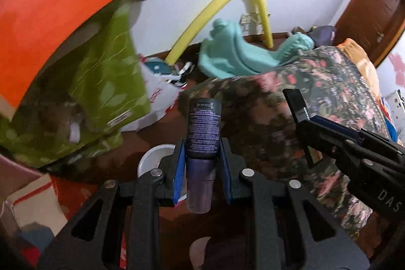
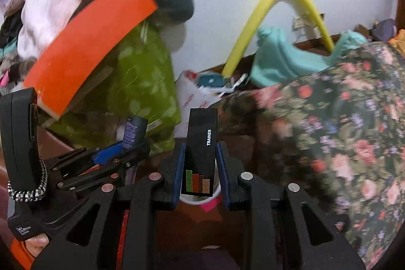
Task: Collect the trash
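My left gripper (image 1: 202, 151) is shut on a dark purple bottle (image 1: 203, 128) with small print, held upright above the floor. Below it a white round bin (image 1: 152, 158) shows on the brown floor. My right gripper (image 2: 200, 163) is shut on a flat black box marked TRAINER (image 2: 201, 143), held over the white bin's rim (image 2: 197, 200). The right gripper with its black box (image 1: 296, 103) also shows at the right of the left wrist view. The left gripper with the bottle (image 2: 134, 133) shows at the left of the right wrist view.
A bed with a dark flowered cover (image 2: 341, 130) fills the right. A green leaf-print bag (image 1: 108, 92) and an orange box (image 1: 63, 4) stand at the left. A yellow foam tube (image 1: 222, 4), a teal plastic seat (image 1: 227, 52) and white bags (image 1: 159, 95) lie by the wall.
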`<action>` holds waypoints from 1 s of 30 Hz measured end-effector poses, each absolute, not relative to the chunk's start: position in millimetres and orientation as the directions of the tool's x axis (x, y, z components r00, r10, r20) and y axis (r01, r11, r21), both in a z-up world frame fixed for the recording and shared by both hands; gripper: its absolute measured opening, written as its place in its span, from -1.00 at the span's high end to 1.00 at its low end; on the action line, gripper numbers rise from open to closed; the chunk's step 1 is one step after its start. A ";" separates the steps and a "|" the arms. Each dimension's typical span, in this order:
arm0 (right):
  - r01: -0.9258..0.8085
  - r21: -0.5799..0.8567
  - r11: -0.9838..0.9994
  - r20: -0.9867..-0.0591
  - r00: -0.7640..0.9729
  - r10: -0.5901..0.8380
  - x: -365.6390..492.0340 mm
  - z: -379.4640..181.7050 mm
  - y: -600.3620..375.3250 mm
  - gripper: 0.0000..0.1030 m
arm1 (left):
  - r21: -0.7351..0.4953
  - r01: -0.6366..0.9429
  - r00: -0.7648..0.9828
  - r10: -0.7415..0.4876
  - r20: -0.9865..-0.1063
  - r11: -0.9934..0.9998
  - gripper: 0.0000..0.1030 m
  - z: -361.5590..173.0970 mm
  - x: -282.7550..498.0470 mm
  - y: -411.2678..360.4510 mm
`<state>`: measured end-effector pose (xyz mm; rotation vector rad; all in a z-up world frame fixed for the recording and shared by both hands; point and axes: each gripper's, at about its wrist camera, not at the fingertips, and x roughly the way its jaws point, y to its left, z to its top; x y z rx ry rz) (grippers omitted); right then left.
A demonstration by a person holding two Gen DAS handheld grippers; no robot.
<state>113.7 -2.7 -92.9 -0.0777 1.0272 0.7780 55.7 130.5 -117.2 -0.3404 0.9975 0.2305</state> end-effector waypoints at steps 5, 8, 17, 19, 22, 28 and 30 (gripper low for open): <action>-0.637 0.290 0.714 -0.829 0.206 0.521 111.5 -122.1 29.8 0.55 | -0.178 -0.400 0.466 0.032 -0.884 0.899 0.51 -152.8 44.0 160.2; -0.642 0.296 0.707 -0.849 0.162 0.503 111.7 -139.6 43.7 0.55 | -0.179 -0.424 0.434 0.026 -0.901 0.888 0.51 -172.5 41.9 170.7; -0.627 0.343 0.700 -0.886 0.033 0.463 128.2 -187.2 75.8 0.55 | -0.201 -0.489 0.325 -0.036 -0.945 0.849 0.51 -233.5 42.9 195.7; -0.623 0.357 0.696 -0.885 0.012 0.465 132.8 -192.0 80.6 0.54 | -0.221 -0.500 0.326 -0.054 -0.944 0.838 0.51 -239.5 46.5 200.2; -0.627 0.363 0.689 -0.883 0.006 0.470 137.7 -193.9 86.3 0.53 | -0.253 -0.499 0.344 -0.078 -0.936 0.829 0.51 -243.0 52.2 203.8; -0.637 0.322 0.700 -0.902 0.017 0.431 142.2 -197.6 91.6 0.27 | -0.214 -0.510 0.304 -0.058 -0.951 0.833 0.46 -250.6 57.4 203.4; -0.636 0.325 0.700 -0.901 0.018 0.433 141.5 -195.6 87.0 0.27 | -0.206 -0.495 0.301 -0.055 -0.952 0.844 0.46 -248.7 54.8 199.3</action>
